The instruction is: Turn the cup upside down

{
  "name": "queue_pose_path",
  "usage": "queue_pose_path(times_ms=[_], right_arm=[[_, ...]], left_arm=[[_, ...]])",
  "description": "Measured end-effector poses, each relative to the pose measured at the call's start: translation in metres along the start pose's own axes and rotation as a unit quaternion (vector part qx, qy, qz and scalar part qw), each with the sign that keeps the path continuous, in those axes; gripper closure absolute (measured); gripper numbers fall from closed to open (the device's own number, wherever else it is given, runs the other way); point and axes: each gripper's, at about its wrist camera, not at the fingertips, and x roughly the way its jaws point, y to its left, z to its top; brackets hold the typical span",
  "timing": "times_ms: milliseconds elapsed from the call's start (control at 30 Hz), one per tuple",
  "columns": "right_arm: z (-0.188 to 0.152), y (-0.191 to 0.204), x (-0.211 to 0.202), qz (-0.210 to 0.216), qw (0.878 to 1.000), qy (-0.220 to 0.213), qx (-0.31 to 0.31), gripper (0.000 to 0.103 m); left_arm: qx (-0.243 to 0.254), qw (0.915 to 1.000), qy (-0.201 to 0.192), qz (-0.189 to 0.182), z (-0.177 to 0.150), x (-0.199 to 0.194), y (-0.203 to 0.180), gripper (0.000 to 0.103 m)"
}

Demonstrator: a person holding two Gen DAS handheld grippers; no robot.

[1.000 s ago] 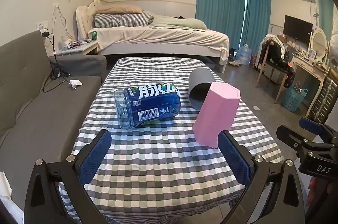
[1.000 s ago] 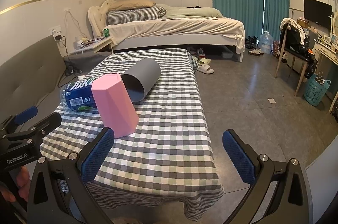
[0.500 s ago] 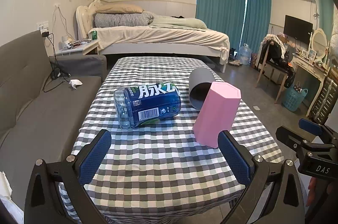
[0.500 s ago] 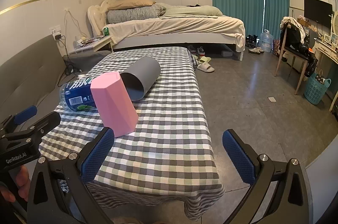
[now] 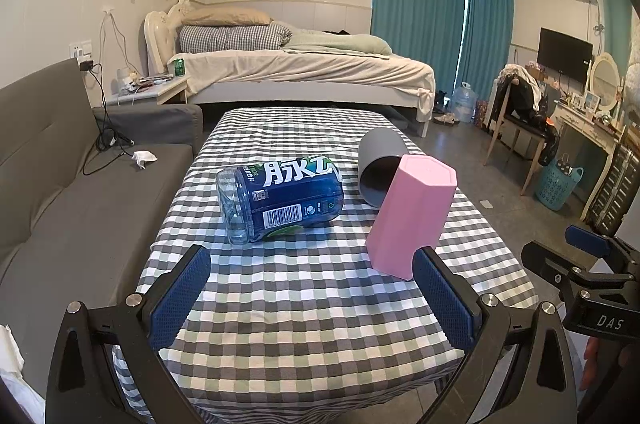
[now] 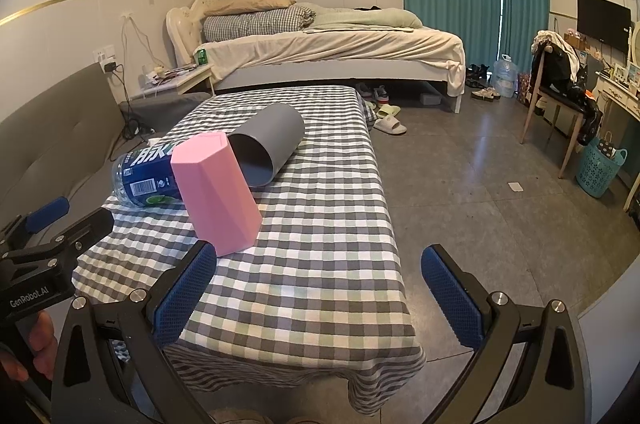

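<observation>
A pink faceted cup point(image 5: 410, 216) stands on the checkered table point(image 5: 304, 304) with its closed end up; it also shows in the right wrist view point(image 6: 216, 193). A grey cup point(image 5: 378, 165) lies on its side behind it, its opening facing me, also in the right wrist view point(image 6: 266, 147). My left gripper point(image 5: 310, 294) is open and empty, near the table's front edge, with the pink cup just beyond its right finger. My right gripper point(image 6: 320, 294) is open and empty, to the right of the pink cup over the table's near corner.
A blue-labelled plastic bottle point(image 5: 280, 197) lies on its side left of the cups. A grey sofa point(image 5: 60, 183) runs along the table's left side. A bed point(image 5: 304, 71) stands behind. A chair point(image 6: 560, 83) and a basket point(image 6: 602, 163) stand on the floor at the right.
</observation>
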Motion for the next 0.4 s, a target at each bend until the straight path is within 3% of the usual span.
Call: queue_pose_path(times_ms=[400], right_arm=[[-0.0009, 0.0000, 0.0014, -0.001, 1.000, 0.004, 0.001, 0.000]], left_arm=[[0.001, 1.0000, 0.004, 0.005, -0.0023, 0.0018, -0.0005, 0.000]])
